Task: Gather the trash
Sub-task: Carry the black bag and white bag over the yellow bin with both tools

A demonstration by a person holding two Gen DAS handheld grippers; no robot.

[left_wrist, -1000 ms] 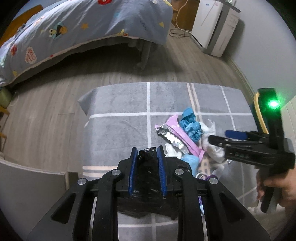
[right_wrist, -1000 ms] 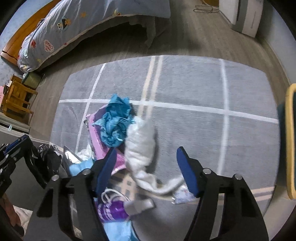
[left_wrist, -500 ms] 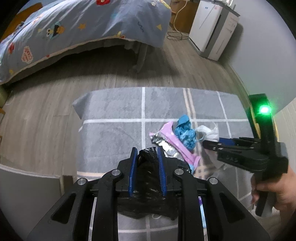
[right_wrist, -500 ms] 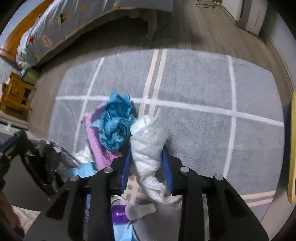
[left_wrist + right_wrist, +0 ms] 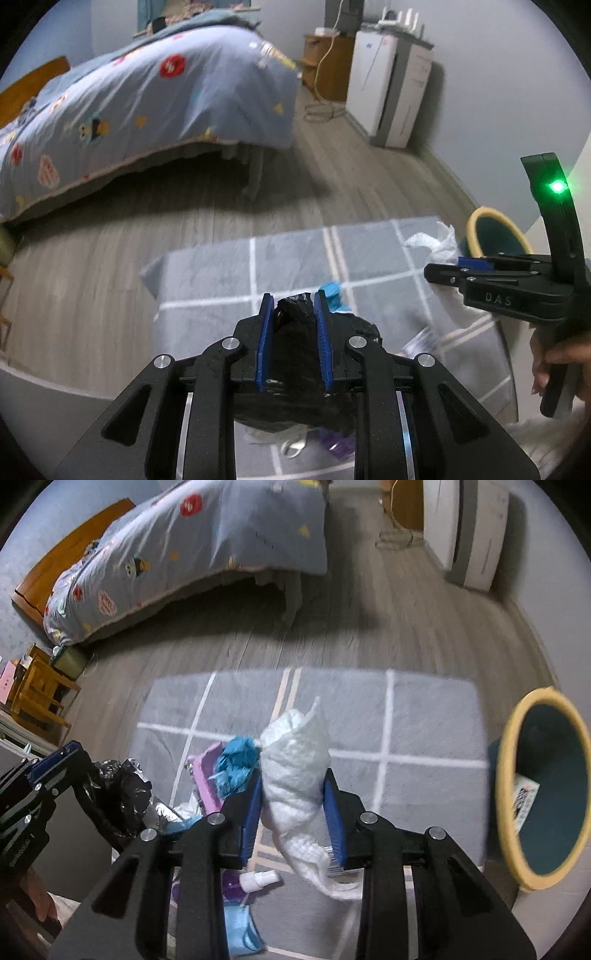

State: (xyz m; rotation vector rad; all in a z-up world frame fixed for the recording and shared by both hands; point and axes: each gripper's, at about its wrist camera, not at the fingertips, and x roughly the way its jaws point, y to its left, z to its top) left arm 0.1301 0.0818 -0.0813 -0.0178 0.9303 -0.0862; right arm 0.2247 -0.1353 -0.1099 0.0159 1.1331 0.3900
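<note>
Right wrist view: the right gripper (image 5: 293, 805) is clamping a white tissue (image 5: 295, 771) above the rug (image 5: 424, 731); the left gripper (image 5: 291, 328) is pinching a black bag (image 5: 295, 354).

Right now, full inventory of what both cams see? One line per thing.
Tissue wad: 1, white, clamped in right tool.
Trash bag: 1, black, clamped in left tool.
Bin: 1, teal with yellow rim, right of rug.
Crumpled wrapper: 1, blue, on rug pile.
Pink packet: 1, pink, under blue wrapper.
Spray bottle: 1, white cap, rug near tools.
Rug: 1, grey with white lines, floor.
Bed: 1, blue patterned cover, far left.
Cabinet: 1, white, by wall.
Left tool: shut.
Right tool: shut.
</note>
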